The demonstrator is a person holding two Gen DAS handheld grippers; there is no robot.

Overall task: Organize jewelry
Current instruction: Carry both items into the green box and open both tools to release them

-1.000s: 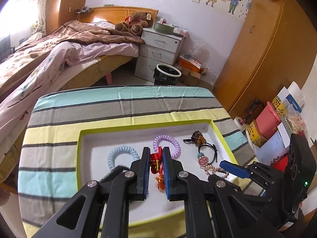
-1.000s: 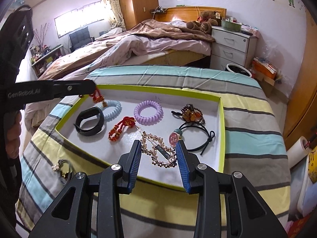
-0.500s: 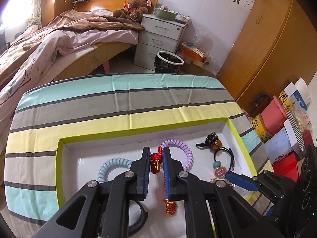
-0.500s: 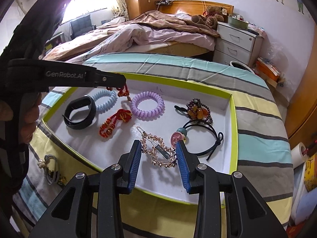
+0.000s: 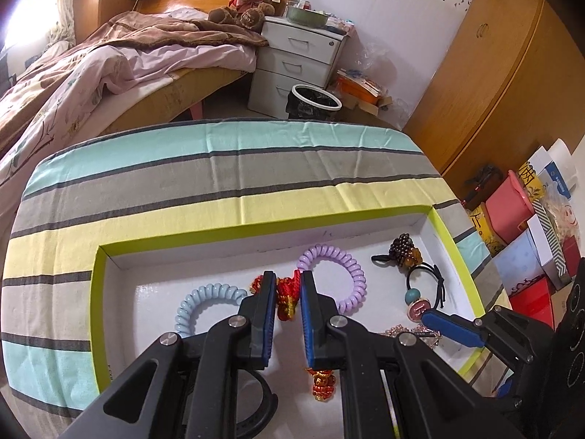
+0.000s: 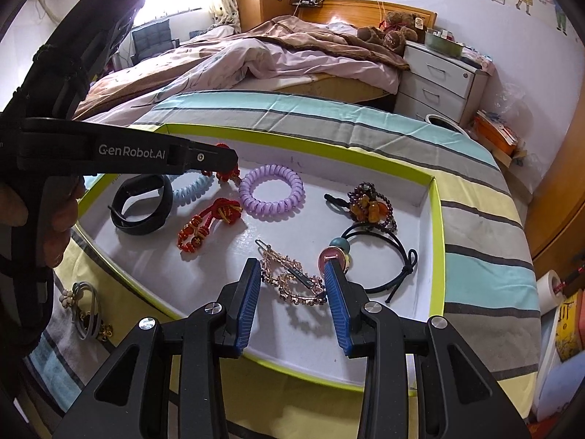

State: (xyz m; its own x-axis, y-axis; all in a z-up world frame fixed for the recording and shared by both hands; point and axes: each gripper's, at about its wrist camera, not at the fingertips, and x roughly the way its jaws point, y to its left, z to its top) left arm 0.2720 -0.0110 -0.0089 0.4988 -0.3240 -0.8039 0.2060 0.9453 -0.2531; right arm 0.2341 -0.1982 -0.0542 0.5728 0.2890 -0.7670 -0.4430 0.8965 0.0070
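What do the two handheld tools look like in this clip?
Both are matte black plastic. The left tool and right tool each have two angular fingers with ribbed blue pads and silver pivot screws. White "GenRobot.AI" lettering runs along the left tool's side. The hand on its black grip shows no sleeve.

Glossy plastic coil ties [image 6: 271,194] — matt striped cloth [image 6: 475,226] beneath.

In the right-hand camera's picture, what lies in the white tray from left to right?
Black wristband → red knotted bracelet → purple coil hair tie → gold chain clip → beaded amber hair tie.
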